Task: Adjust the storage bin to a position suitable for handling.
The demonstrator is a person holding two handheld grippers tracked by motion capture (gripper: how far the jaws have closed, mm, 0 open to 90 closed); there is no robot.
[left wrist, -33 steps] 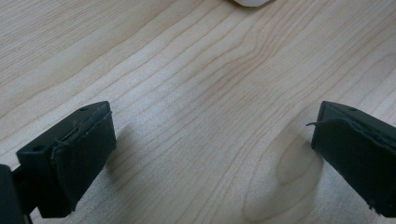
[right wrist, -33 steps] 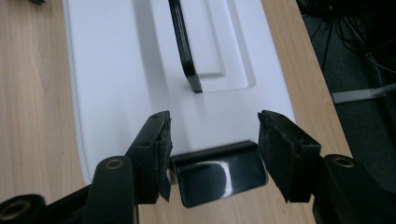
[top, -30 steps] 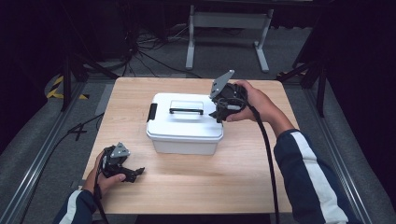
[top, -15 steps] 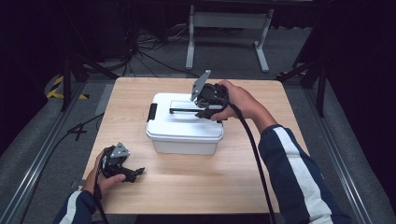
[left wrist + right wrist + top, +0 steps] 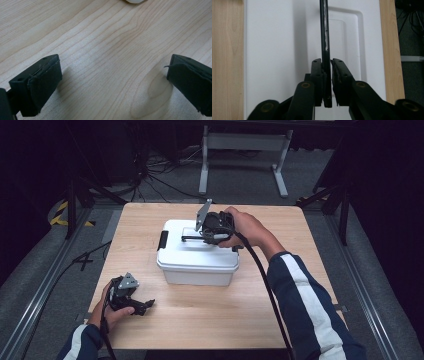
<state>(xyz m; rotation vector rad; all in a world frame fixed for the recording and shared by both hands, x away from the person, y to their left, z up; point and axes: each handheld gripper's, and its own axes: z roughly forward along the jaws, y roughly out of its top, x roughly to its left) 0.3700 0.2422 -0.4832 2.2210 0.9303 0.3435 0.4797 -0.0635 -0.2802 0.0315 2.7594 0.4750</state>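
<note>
Table (image 5: 300,310): light wood top, seen from above; dark floor w/ cables around it.
Box (image 5: 197,265): white plastic, lid on, sits approx. mid-table, slightly toward far edge. Black latch on its left end.
Lid (image 5: 277,50): white, w/ a recessed panel under the handle.
Handle (image 5: 325,37): thin black bar, lifted upright above lid centre; in right gripper view it runs straight up from between the jaws.
Right gripper (image 5: 216,231): over box top, right of lid centre, held in person's right hand (image 5: 247,227). Jaws closed tight onto the handle, pads pressed to both its sides. Grey plate on top tilts up-left. Cable trails back along the sleeve.
Left gripper (image 5: 131,301): near-left part of table, well apart from box, held in left hand (image 5: 112,312). Jaws spread wide, nothing between them; in left gripper view they frame bare wood grain, low to the surface.
Box vs. left gripper: box lies ahead & to the right; a white corner just shows at top edge of left gripper view.
Sleeves: dark w/ white stripe, both arms.
</note>
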